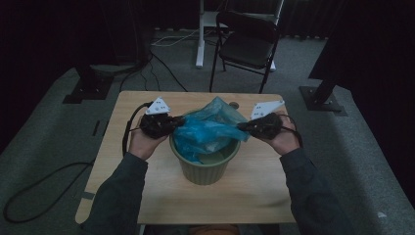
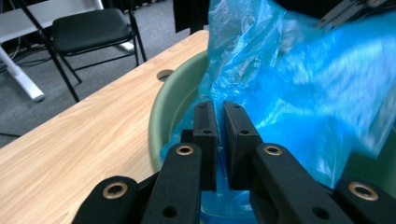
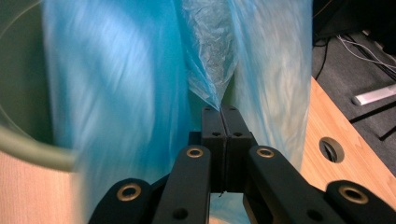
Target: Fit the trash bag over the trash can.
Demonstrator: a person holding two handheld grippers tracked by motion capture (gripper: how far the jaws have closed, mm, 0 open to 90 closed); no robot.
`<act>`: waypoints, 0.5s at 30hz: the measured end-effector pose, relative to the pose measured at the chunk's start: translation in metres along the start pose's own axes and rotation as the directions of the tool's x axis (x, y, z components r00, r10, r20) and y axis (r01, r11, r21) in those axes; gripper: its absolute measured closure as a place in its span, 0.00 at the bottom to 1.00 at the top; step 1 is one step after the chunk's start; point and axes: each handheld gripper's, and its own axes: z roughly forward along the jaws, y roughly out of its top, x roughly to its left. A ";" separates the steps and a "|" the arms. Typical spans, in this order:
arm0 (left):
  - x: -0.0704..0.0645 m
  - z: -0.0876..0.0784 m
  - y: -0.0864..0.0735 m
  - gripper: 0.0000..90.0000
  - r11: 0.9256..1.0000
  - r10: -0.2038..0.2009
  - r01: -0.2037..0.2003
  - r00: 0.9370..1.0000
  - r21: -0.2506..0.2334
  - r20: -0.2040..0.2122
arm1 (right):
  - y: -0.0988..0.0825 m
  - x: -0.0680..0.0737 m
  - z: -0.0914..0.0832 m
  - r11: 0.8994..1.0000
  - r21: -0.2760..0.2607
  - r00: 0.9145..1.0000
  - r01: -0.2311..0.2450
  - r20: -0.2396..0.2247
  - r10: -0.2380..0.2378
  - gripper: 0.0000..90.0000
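Observation:
A crumpled blue plastic bag (image 1: pixel 210 128) sits in the mouth of a pale green bin (image 1: pixel 205 169) at the middle of the wooden table (image 1: pixel 147 186). My left gripper (image 1: pixel 180 120) is at the bag's left edge. In the left gripper view its jaws (image 2: pixel 219 106) stand almost together, with the blue film (image 2: pixel 299 93) running into the thin gap, right over the bin's rim (image 2: pixel 163 107). On the bag's right edge my right gripper (image 1: pixel 241 126) is shut. In the right gripper view (image 3: pixel 220 109) a fold of the bag (image 3: pixel 210 70) is pinched at its tips.
A round cable hole (image 1: pixel 234 105) lies in the table just behind the bin. A black folding chair (image 1: pixel 247 44) and a white desk leg (image 1: pixel 199 34) stand beyond the far edge. Cables run over the grey floor at the left (image 1: pixel 44 191).

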 end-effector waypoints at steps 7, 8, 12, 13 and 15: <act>0.009 -0.005 -0.010 0.94 1.000 -0.029 0.029 0.999 -0.002 -0.022 | -0.009 -0.004 -0.009 1.000 0.003 1.000 -0.020 0.020 0.020 1.00; 0.010 -0.006 -0.012 0.94 0.999 -0.034 0.034 0.999 -0.004 -0.028 | -0.013 -0.005 -0.011 1.000 0.007 0.999 -0.022 0.030 0.022 1.00; 0.014 -0.010 -0.018 0.95 0.999 -0.051 0.050 0.998 -0.009 -0.047 | -0.020 -0.008 -0.016 0.999 0.007 0.998 -0.039 0.042 0.038 1.00; 0.016 -0.011 -0.019 0.95 0.998 -0.055 0.055 0.997 -0.010 -0.052 | -0.020 -0.008 -0.016 0.999 0.007 0.998 -0.039 0.042 0.038 1.00; 0.019 -0.013 -0.022 0.95 0.998 -0.065 0.065 0.996 -0.008 -0.061 | -0.022 -0.010 -0.018 0.999 0.004 0.998 -0.046 0.048 0.046 1.00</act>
